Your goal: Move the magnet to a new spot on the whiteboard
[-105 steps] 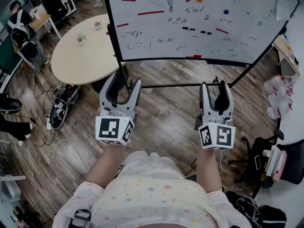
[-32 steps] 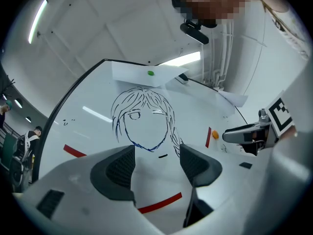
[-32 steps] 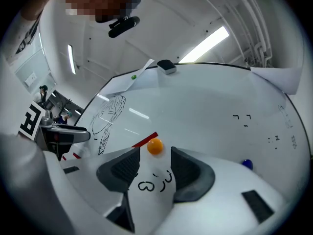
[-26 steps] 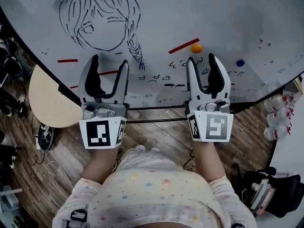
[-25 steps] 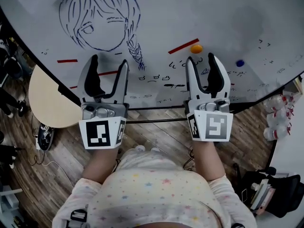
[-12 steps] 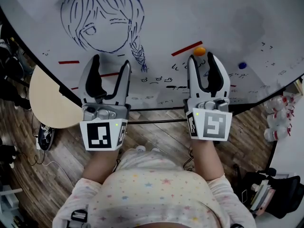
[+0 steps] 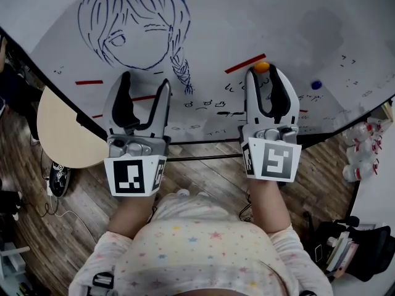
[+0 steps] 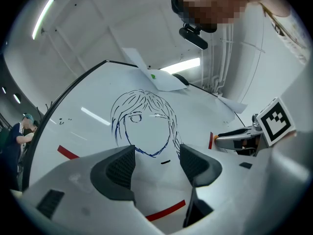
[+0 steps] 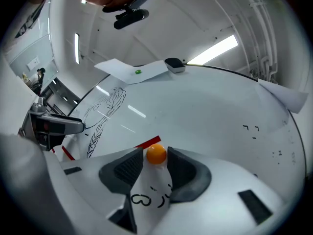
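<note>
Head view: up against a whiteboard point(image 7: 247, 17) set over a wooden floor point(image 7: 203, 177), with a round table point(image 7: 62, 128) behind it at the left and plastic bottles point(image 7: 361, 159) at the right edge. On the board, a blue drawing of a girl's face point(image 7: 133, 32), small black scribbles, and a blue magnet point(image 7: 316, 85) well apart to the right. Orange magnet point(image 7: 261, 66) stuck just below the end of a red strip point(image 7: 245, 63), right at the tips of the right gripper point(image 7: 263, 74). Left gripper point(image 7: 145, 82) alongside, over the board's lower part, below the drawing. Left gripper view: jaws wide apart, only bare board and another red strip between them; a person point(image 8: 22, 131) far off at the left. Right gripper view: jaws drawn in narrow, pads against either side of the orange magnet as far as can be seen, magnet flat on the board; only the red strip close behind it. Higher up, a paper sheet point(image 9: 132, 68) under a green magnet point(image 9: 138, 72) and a black eraser point(image 9: 174, 64) at the top edge.
</note>
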Demonstrator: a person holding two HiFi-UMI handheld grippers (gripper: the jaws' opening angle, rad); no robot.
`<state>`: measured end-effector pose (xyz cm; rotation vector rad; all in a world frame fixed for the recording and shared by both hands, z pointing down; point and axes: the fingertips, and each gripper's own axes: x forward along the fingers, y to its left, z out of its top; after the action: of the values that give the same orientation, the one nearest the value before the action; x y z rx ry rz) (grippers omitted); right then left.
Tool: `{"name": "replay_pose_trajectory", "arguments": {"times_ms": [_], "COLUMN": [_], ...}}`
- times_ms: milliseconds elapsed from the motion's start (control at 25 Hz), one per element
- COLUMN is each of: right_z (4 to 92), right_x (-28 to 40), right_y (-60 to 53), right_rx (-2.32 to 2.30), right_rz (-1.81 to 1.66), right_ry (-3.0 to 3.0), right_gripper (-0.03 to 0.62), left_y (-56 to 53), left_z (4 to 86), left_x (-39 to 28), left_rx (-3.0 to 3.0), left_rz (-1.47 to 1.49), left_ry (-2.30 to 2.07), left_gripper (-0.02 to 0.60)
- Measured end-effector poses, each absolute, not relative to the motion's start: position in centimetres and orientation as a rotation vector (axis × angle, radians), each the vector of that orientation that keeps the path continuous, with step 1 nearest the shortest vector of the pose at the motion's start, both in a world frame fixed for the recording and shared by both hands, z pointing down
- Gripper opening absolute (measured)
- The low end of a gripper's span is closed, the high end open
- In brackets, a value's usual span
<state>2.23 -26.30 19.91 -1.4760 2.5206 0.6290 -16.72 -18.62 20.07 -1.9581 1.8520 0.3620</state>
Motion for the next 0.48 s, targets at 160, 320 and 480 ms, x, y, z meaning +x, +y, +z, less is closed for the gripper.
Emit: {"name": "replay_pose_trajectory", "arguments": {"times_ms": [160,320,480], "right_z": [19.00,18.97,18.91], "right_x": [1.85,1.90,1.80], "right_y": [-26.11,-26.20,-26.17], "right_rx": [-1.512,-1.534,-1.549], "right_rz": [0.691,0.686,0.691], "right_ry": [2.521,2.512,2.514], "right_gripper": [0.144,0.132,0.124], "left_y": [-18.67,-18.79,-18.88], "left_z": [20.10,20.16,20.26], "left_x": [-16.99,-16.98,-16.94], "left_rx": [-1.960,-1.968,-1.975], "left_rz": [0.369,0.372,0.374], "left_ry": [1.850,1.845,1.840], "left_gripper": [0.262,0.262,0.262]}}
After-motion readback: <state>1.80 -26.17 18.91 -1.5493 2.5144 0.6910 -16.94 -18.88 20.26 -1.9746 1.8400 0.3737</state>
